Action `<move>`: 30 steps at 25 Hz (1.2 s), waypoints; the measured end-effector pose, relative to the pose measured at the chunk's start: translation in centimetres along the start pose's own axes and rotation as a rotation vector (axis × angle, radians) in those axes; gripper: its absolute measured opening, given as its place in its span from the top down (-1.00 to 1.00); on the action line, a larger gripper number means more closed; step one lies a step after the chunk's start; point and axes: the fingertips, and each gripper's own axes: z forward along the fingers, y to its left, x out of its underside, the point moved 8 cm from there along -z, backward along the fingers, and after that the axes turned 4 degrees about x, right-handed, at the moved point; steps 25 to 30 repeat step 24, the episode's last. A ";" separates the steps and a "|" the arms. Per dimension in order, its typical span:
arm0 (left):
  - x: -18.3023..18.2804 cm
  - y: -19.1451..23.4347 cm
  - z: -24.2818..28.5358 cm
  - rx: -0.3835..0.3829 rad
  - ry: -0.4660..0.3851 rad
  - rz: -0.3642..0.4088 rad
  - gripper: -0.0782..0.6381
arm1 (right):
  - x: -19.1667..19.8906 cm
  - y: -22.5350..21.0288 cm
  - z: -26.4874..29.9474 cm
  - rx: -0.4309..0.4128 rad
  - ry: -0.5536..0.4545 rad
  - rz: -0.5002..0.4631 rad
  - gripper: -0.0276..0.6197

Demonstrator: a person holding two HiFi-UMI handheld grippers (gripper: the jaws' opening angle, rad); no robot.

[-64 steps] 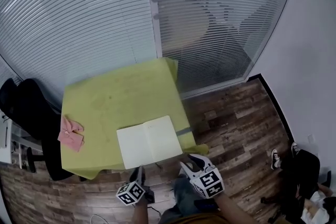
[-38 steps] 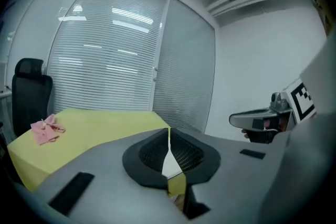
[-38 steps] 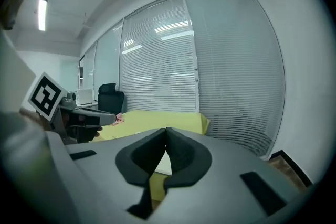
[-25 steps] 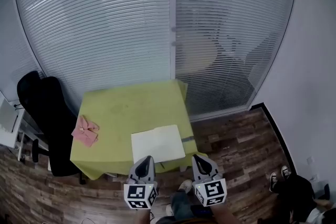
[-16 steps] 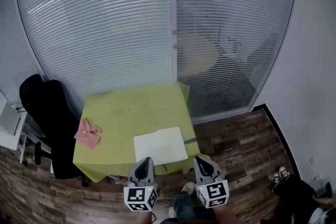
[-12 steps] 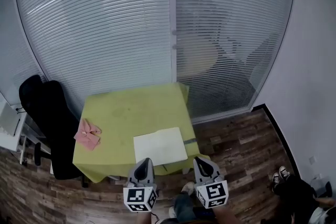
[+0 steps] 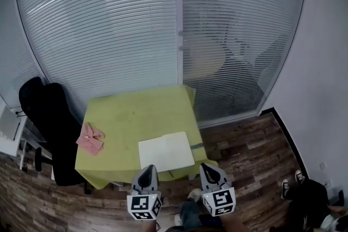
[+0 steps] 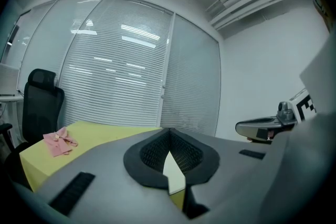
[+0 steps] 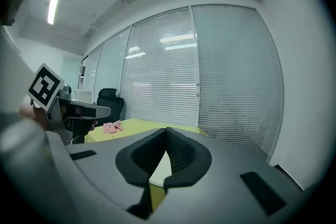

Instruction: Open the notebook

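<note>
Lying open and flat in the head view, the notebook (image 7: 166, 150) shows plain white pages at the near edge of the yellow-green table (image 7: 130, 111), just past the left tool (image 7: 148, 168) and right tool (image 7: 206, 167). In the left gripper view, the jaws are pressed together on nothing, with a white page beyond. The right gripper view shows the same.

Past the left gripper (image 8: 169, 134), its jaws pressed together, the notebook (image 8: 174, 173) shows only as a pale sliver. Behind the blinds (image 7: 217, 57), at one o'clock, the shapes are too murky to name. At five o'clock the picture's edge cuts off a bystander (image 7: 314, 195).
</note>
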 end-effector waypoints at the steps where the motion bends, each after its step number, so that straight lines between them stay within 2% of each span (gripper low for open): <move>1: 0.1 0.1 -0.1 -0.001 0.000 -0.001 0.71 | 0.1 0.1 0.0 -0.002 0.002 0.001 0.88; 15: 0.6 0.6 0.0 -0.009 0.004 -0.032 0.71 | 0.4 0.1 0.2 -0.006 0.011 0.008 0.88; 30: 1.1 0.4 -0.1 -0.002 0.010 -0.026 0.71 | 1.0 0.0 -0.3 0.007 0.017 0.015 0.88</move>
